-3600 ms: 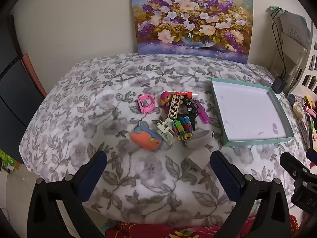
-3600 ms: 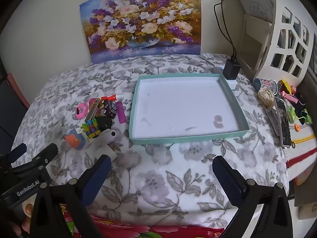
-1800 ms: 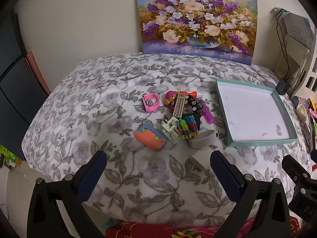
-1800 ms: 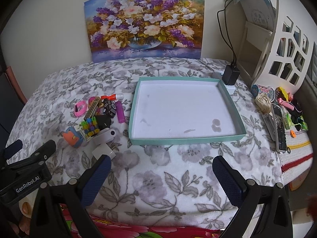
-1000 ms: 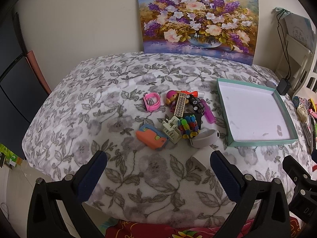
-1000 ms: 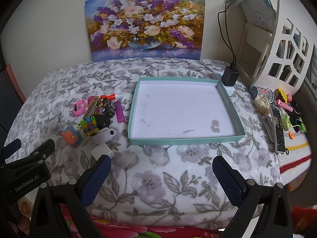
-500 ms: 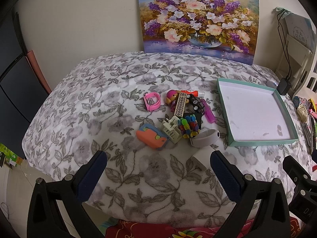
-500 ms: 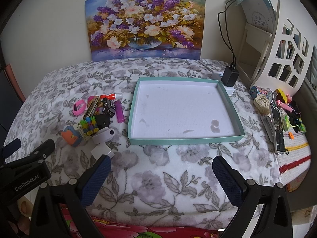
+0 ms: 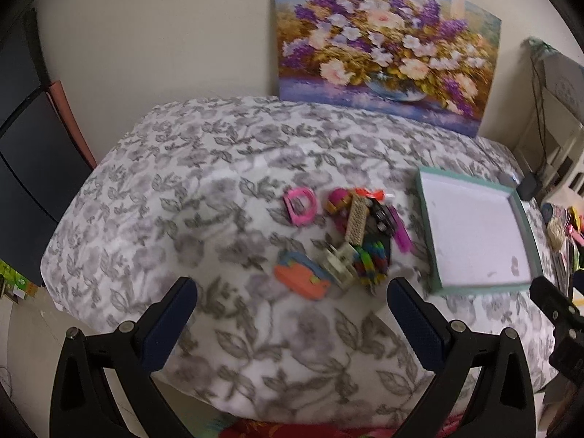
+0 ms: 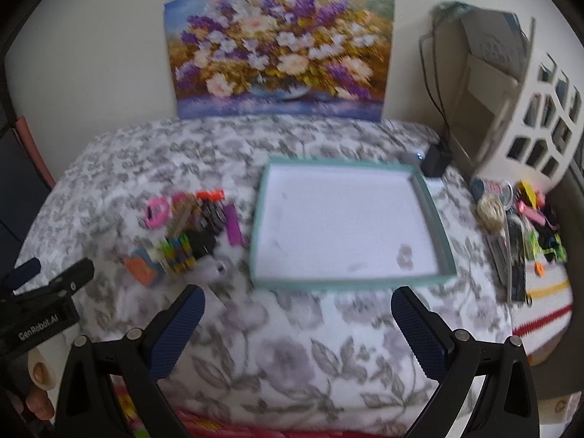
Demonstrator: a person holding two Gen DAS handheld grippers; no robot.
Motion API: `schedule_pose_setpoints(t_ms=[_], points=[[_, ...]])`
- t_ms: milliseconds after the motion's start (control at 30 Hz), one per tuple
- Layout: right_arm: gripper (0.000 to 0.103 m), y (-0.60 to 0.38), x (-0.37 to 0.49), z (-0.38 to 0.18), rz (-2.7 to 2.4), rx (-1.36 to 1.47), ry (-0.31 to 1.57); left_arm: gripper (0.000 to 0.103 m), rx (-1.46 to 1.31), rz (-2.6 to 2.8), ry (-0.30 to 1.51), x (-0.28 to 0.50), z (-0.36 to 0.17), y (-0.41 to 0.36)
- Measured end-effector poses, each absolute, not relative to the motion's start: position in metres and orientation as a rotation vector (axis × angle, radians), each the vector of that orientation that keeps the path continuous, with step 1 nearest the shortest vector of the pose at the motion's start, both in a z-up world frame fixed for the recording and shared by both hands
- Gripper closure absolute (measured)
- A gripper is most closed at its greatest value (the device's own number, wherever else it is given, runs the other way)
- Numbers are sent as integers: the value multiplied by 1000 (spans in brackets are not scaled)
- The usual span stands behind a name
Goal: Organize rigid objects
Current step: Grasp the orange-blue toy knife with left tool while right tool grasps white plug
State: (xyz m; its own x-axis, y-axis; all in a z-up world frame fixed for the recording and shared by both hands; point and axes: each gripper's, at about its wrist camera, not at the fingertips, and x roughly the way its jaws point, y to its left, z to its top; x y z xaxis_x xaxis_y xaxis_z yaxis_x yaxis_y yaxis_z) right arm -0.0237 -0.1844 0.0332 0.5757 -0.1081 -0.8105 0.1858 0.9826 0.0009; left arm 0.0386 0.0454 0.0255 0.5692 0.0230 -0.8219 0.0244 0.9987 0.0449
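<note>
A heap of small rigid items lies mid-table: a pink ring (image 9: pixel 300 206), a beige strip (image 9: pixel 357 219), a purple lighter (image 9: pixel 398 233), a cream clip (image 9: pixel 338 265), a multicolour block (image 9: pixel 373 260) and an orange piece (image 9: pixel 301 278). Right of them sits a teal-rimmed tray (image 9: pixel 426 230) (image 10: pixel 257 233) with a bare white floor. My left gripper (image 9: pixel 291 303) hangs open in front of the heap, holding nothing. My right gripper (image 10: pixel 298 310) hangs open before the tray's near rim, also holding nothing. The heap (image 10: pixel 182 233) is blurred in the right wrist view.
A flower painting (image 9: pixel 383 47) leans on the back wall. A black charger (image 10: pixel 436 162) with its cable sits behind the tray. A white lattice shelf (image 10: pixel 540 109) and mixed clutter (image 10: pixel 518 230) fill the right side. Dark furniture (image 9: pixel 25 168) stands left.
Both grippers have shifted and the views now blur with motion; the table sits lower in the right wrist view. The objects have not moved and both grippers stay open.
</note>
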Motion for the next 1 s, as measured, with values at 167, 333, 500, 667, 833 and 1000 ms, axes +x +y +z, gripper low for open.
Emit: schedule_pose_setpoints(t_ms=[167, 333, 500, 667, 833, 1000], points=[[0, -160, 17, 31, -104, 97, 997, 0, 37, 38, 1019, 67, 16, 66], [0, -135, 46, -1, -57, 82, 1098, 0, 16, 38, 1091, 89, -12, 79], [6, -111, 64, -46, -29, 61, 1204, 0, -3, 5, 1164, 103, -49, 83], [10, -104, 70, -84, -14, 39, 1300, 0, -5, -21, 1239, 114, -86, 78], [14, -106, 70, -108, 22, 66, 1384, 0, 17, -69, 1272, 119, -106, 68], [14, -105, 70, -123, 37, 64, 1413, 0, 61, -104, 1284, 124, -119, 54]])
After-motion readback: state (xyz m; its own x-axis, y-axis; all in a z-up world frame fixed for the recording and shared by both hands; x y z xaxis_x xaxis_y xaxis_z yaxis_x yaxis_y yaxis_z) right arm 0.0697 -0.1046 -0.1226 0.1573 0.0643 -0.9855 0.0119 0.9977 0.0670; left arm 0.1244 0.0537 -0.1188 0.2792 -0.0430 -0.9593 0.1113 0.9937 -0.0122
